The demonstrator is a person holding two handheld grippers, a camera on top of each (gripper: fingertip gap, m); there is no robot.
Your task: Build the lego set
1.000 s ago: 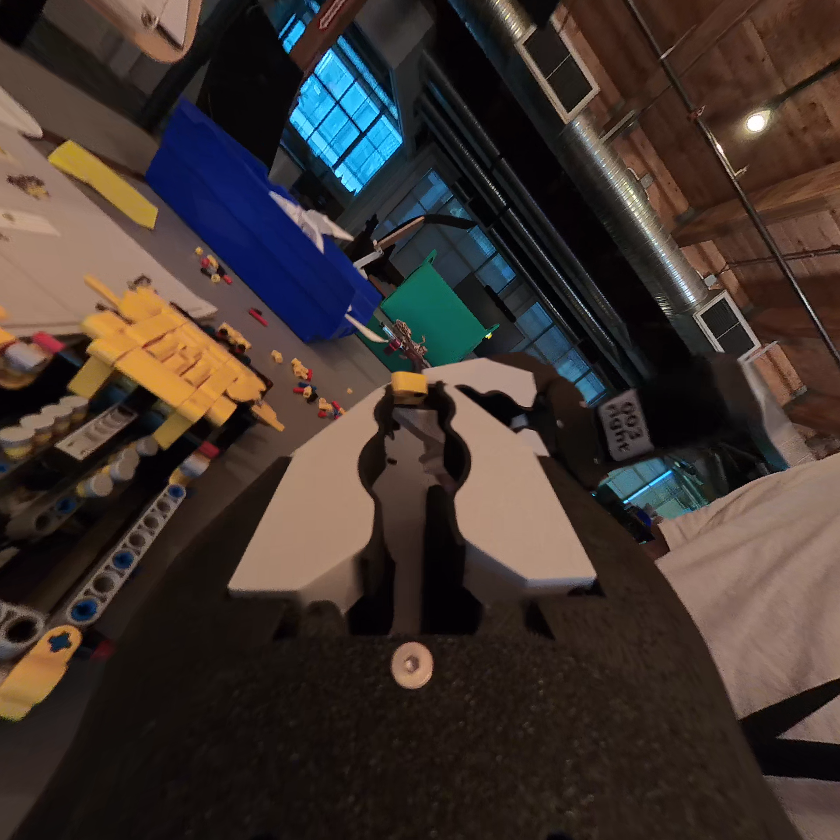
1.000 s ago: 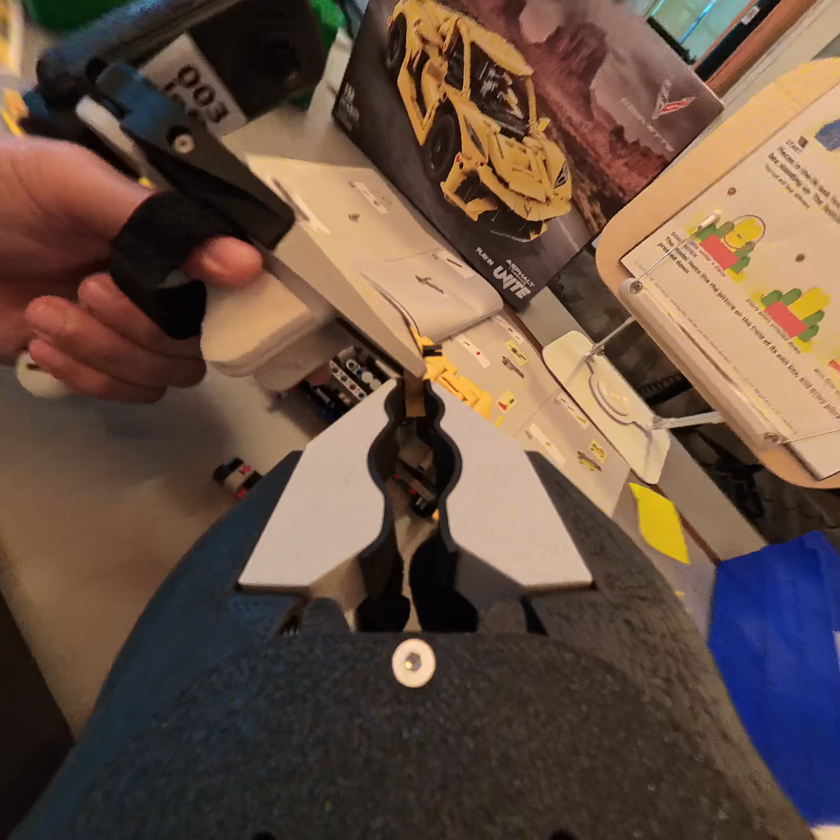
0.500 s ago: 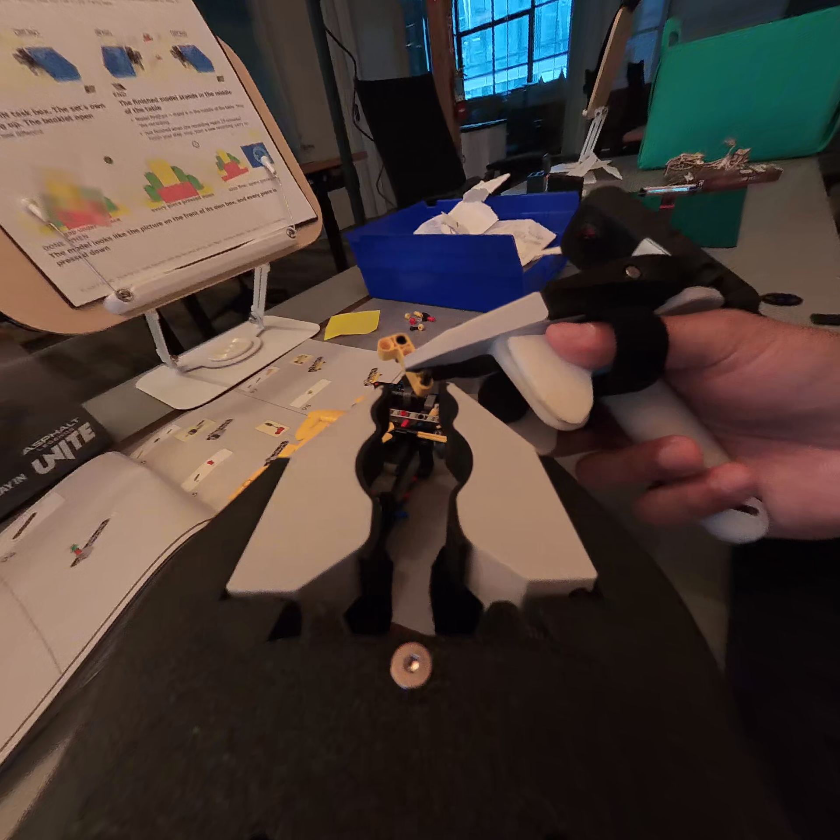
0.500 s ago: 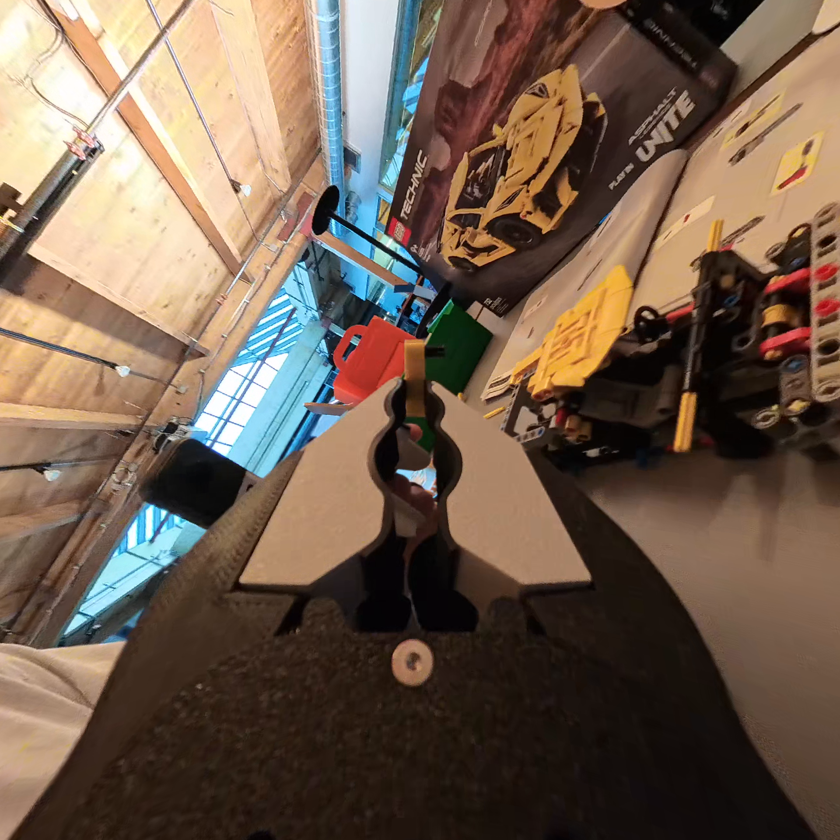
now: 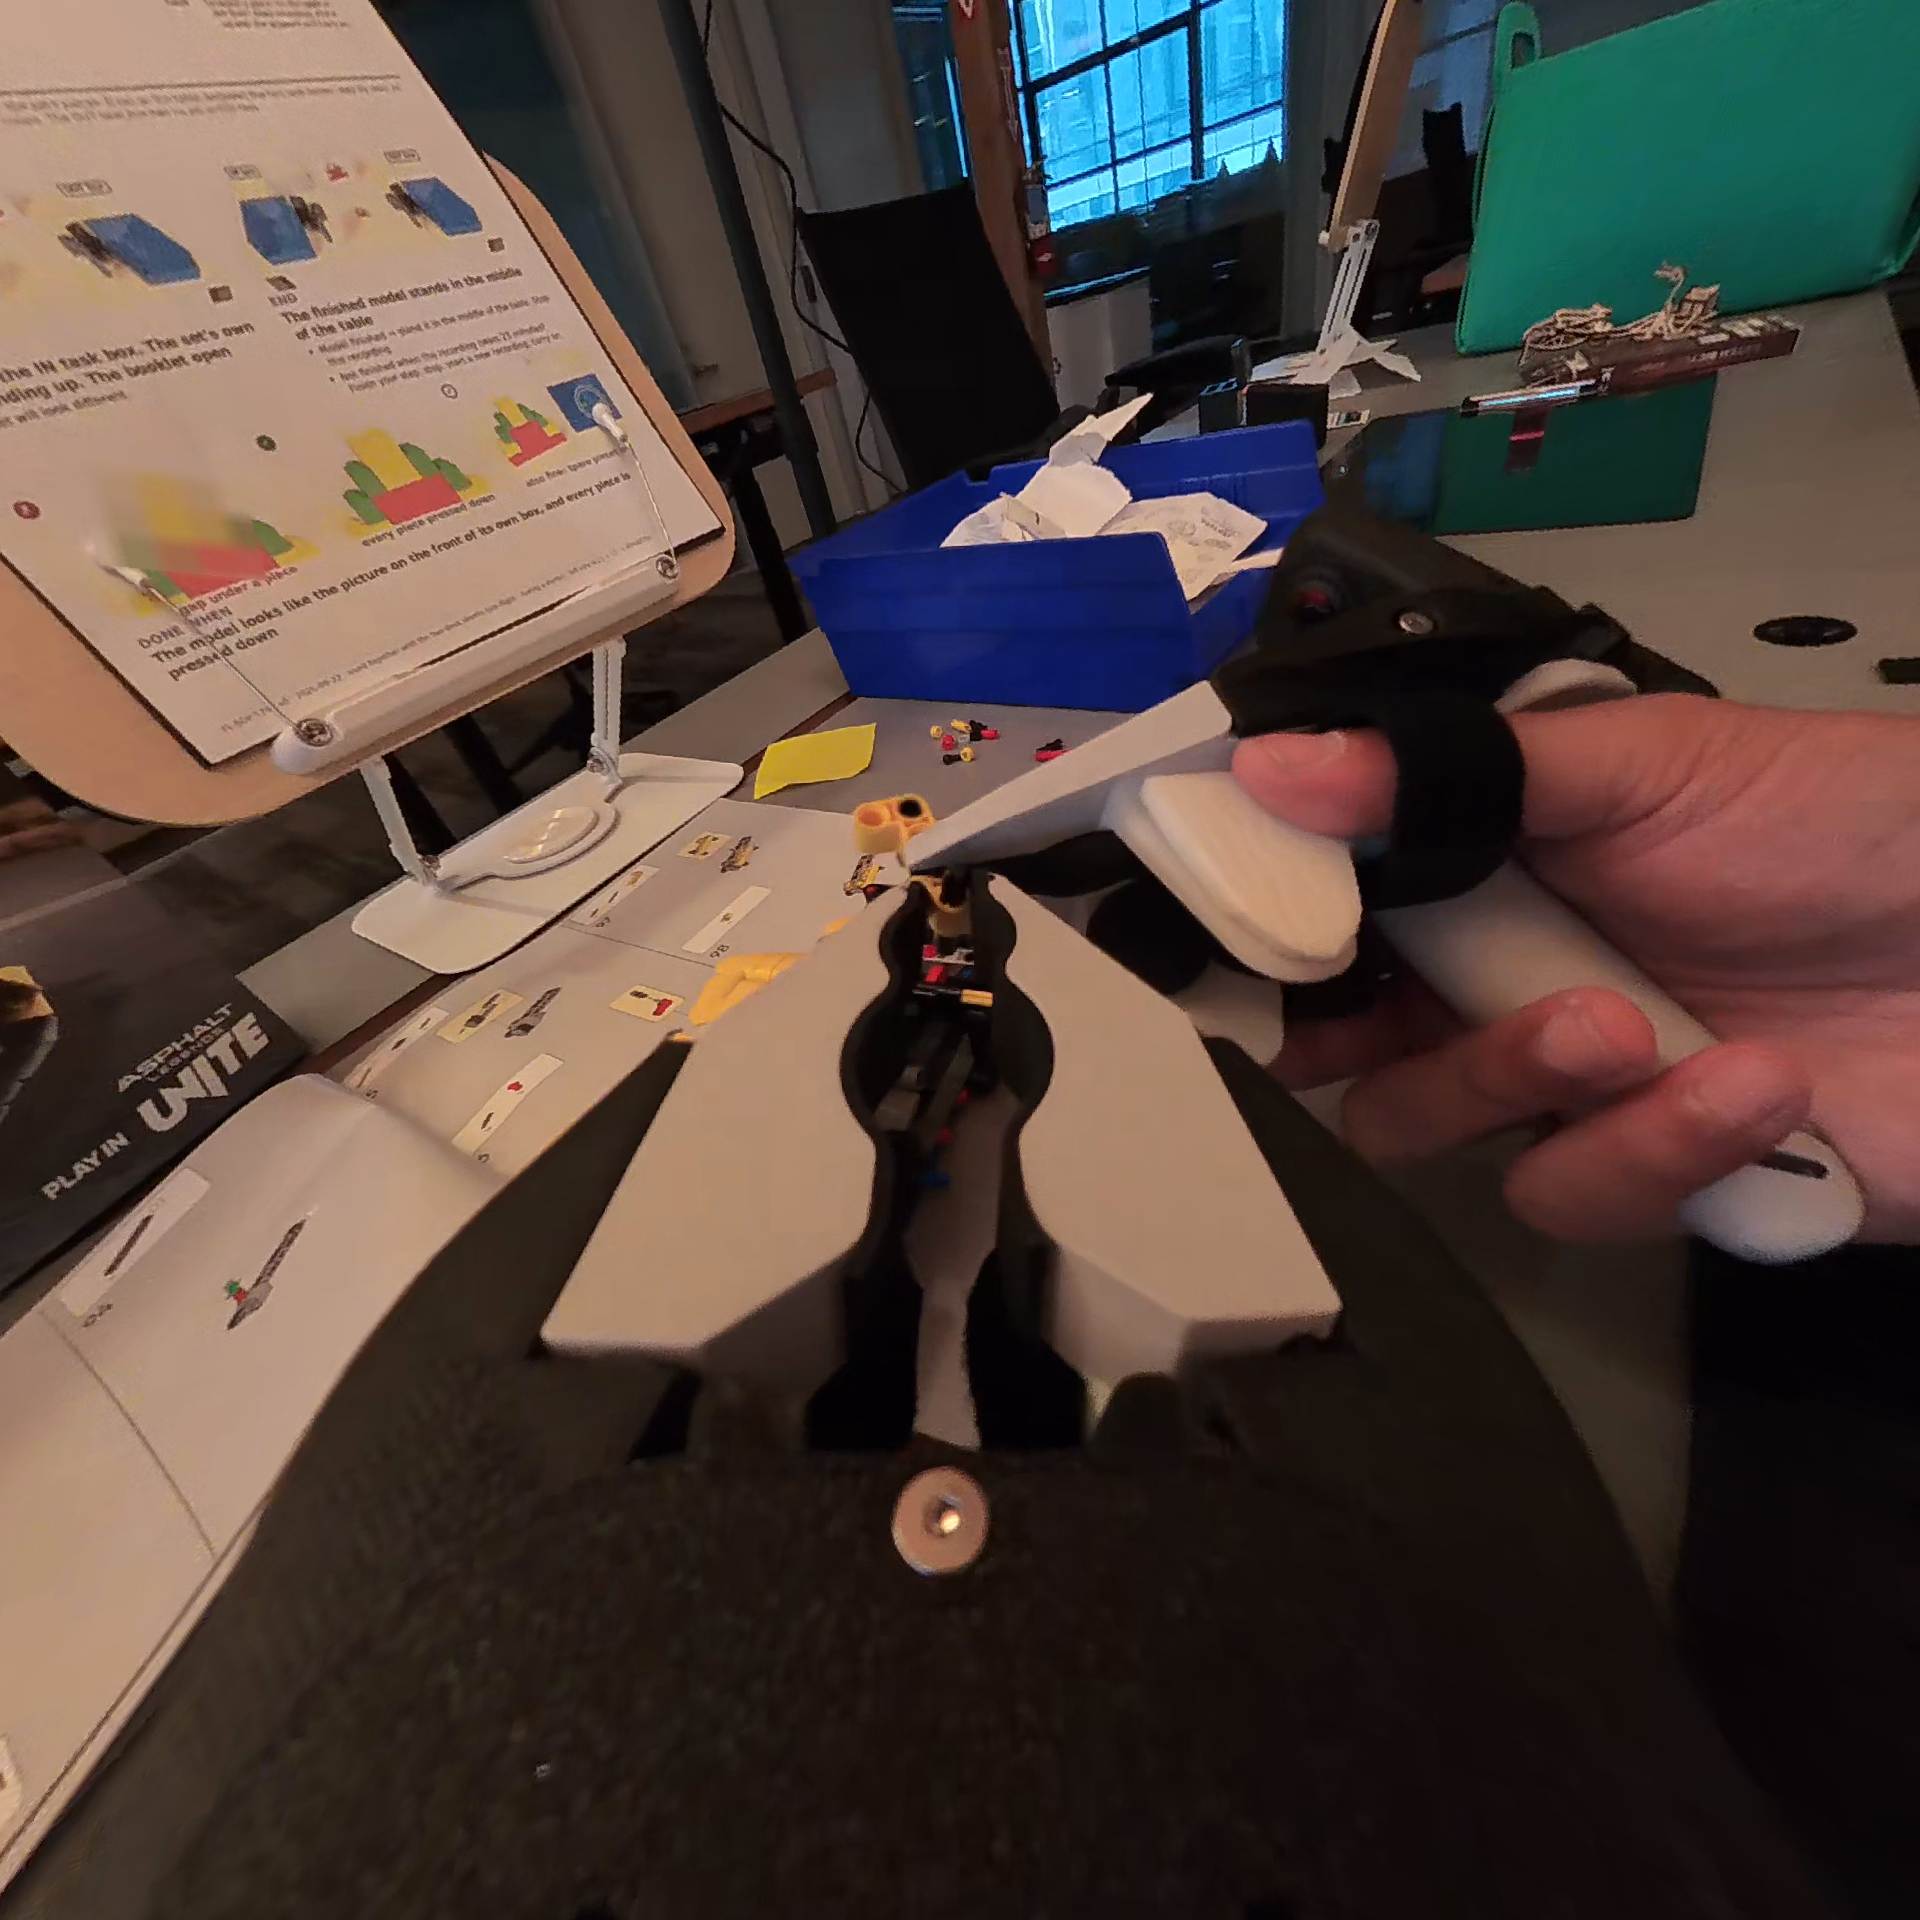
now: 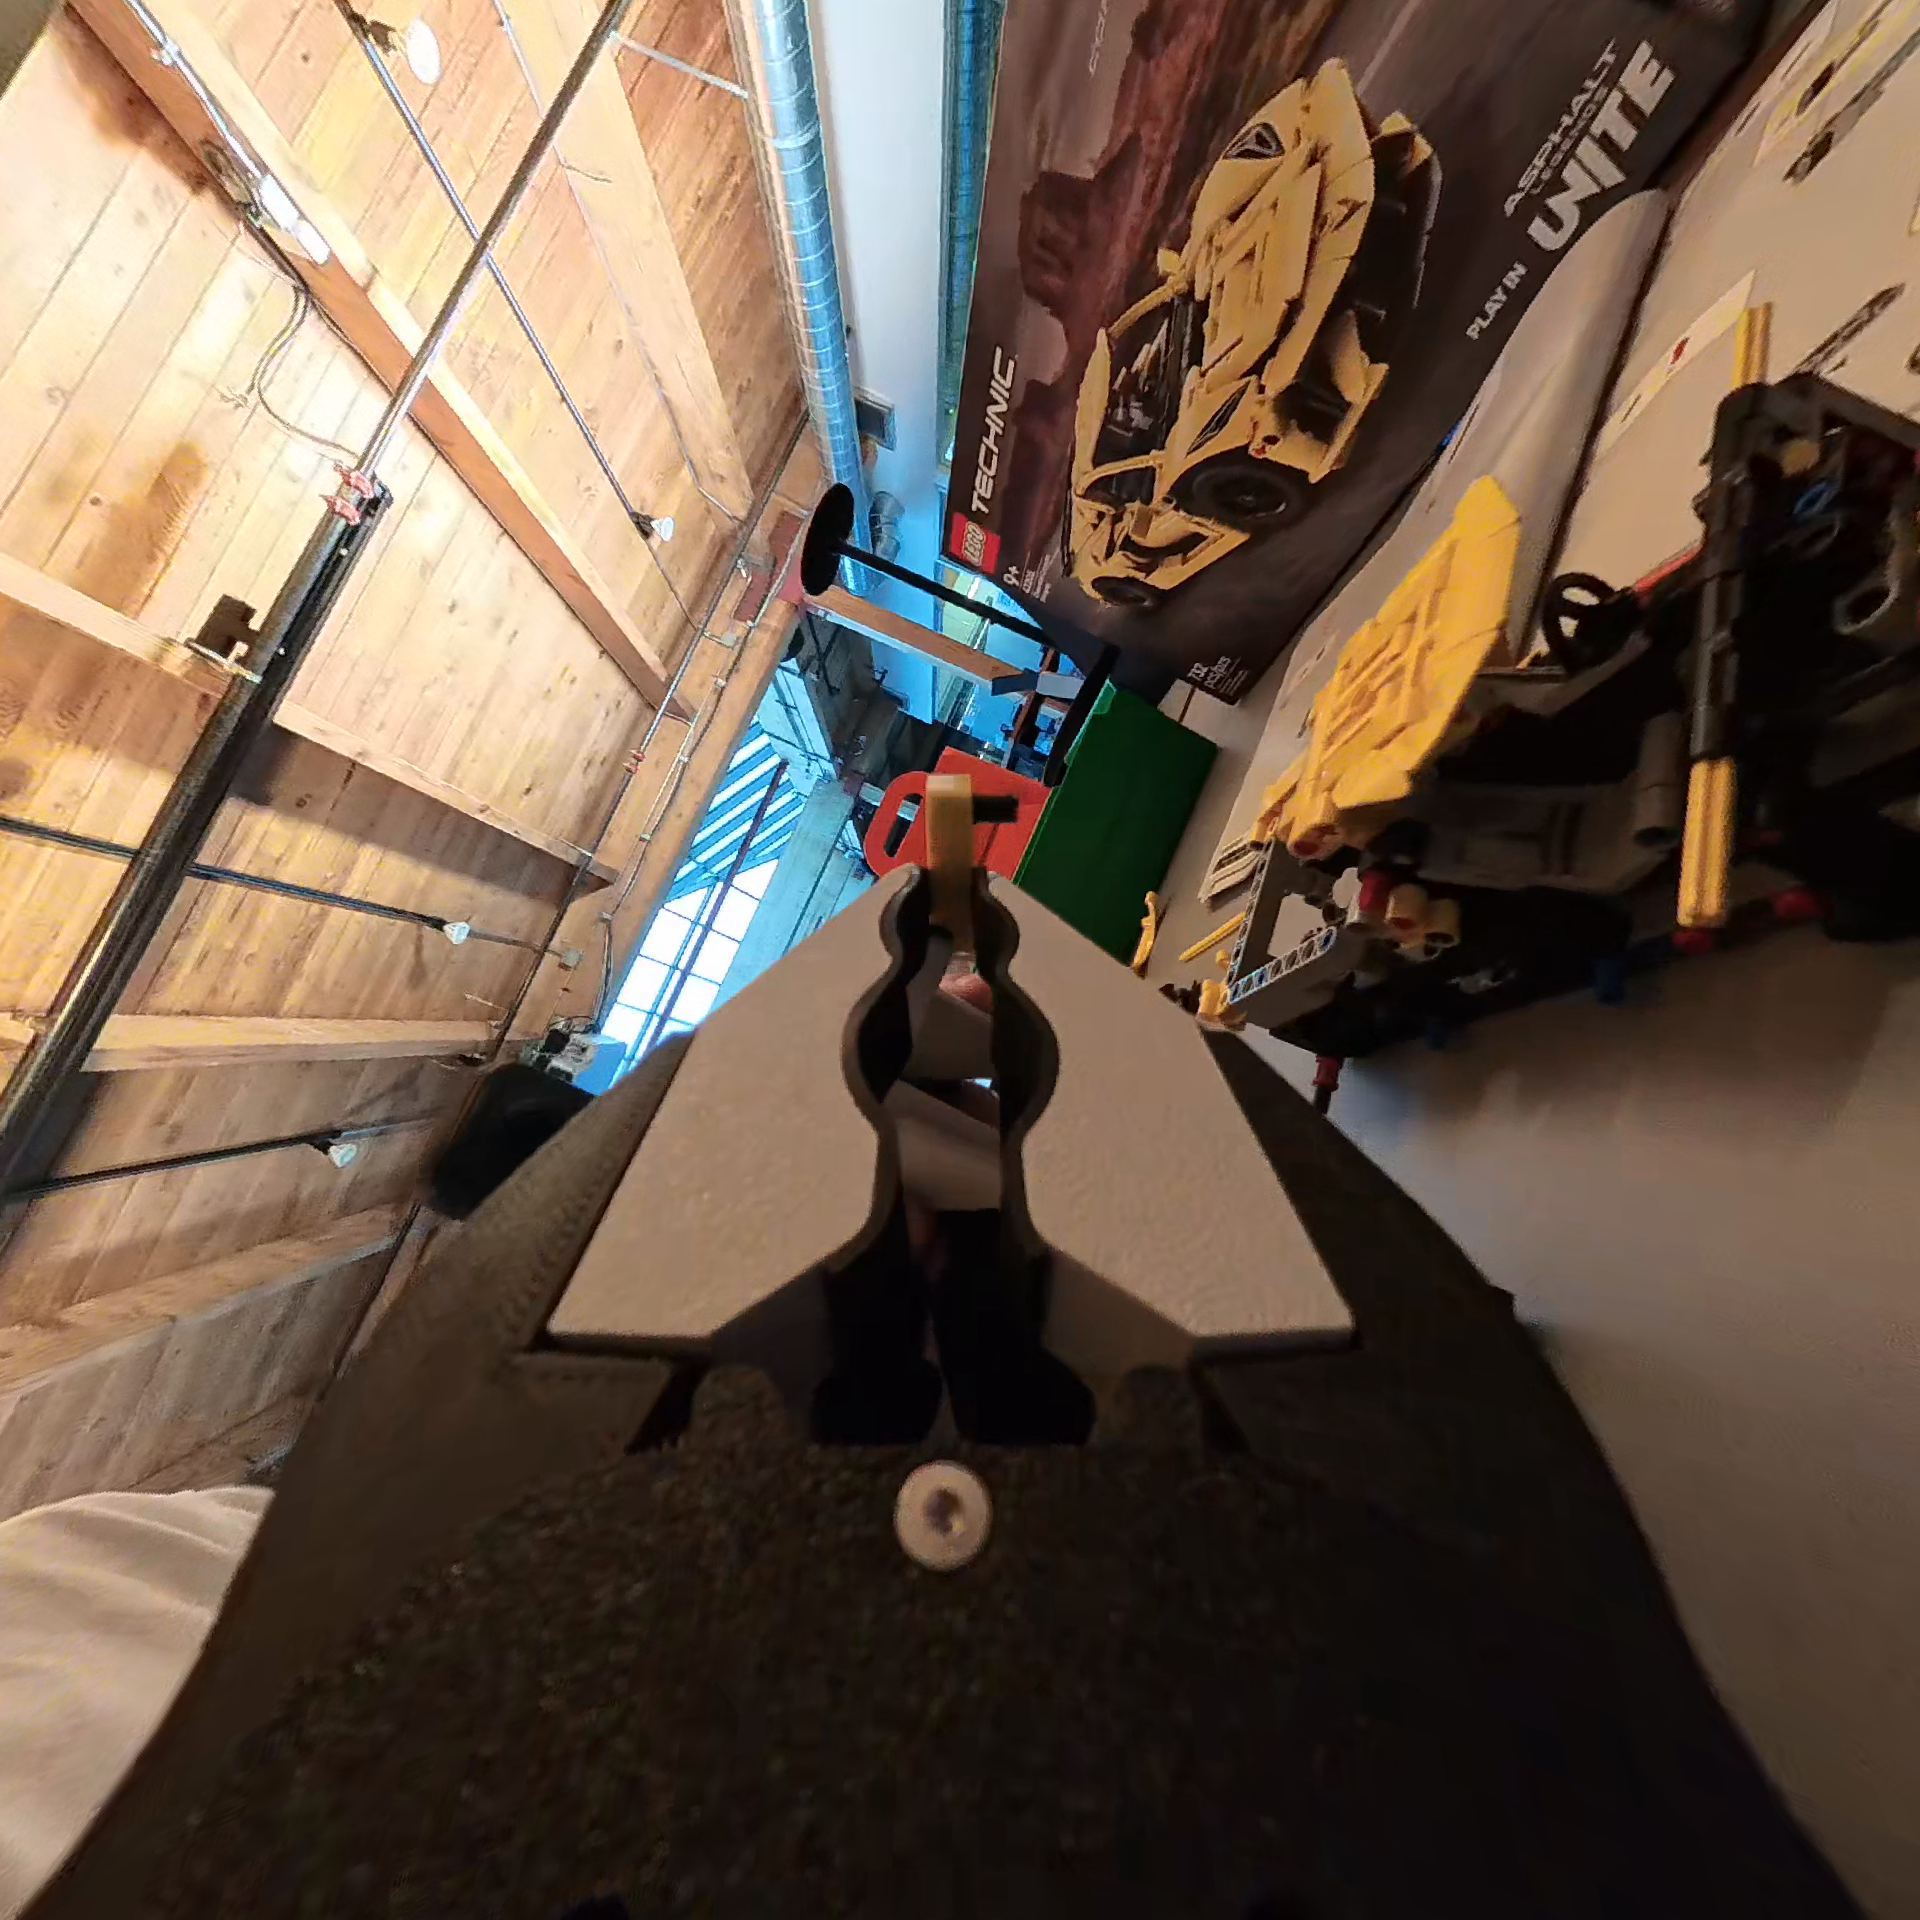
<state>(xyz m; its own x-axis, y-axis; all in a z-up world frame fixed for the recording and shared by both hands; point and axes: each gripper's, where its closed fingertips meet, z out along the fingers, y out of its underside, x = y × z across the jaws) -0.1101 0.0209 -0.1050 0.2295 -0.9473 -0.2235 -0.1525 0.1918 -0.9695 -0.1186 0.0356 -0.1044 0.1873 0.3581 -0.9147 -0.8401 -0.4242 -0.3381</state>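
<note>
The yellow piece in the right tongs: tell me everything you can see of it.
The yellow piece is a small plastic Technic connector with a round hole through its free end. The right tongs are shut on its other end, and it juts past their tips. From the right wrist view it looks edge-on, with a black pin sticking out sideways. It hangs above the open instruction booklet, touching nothing else.

I'm looking into a converted industrial loft used as a workshop. Timber ceiling (image 6: 364, 436), exposed metal duct (image 6: 805, 239), big gridded windows (image 5: 1132, 104). A blue parts bin (image 5: 997, 613) sits on the grey surface (image 5: 1787, 520).
</note>
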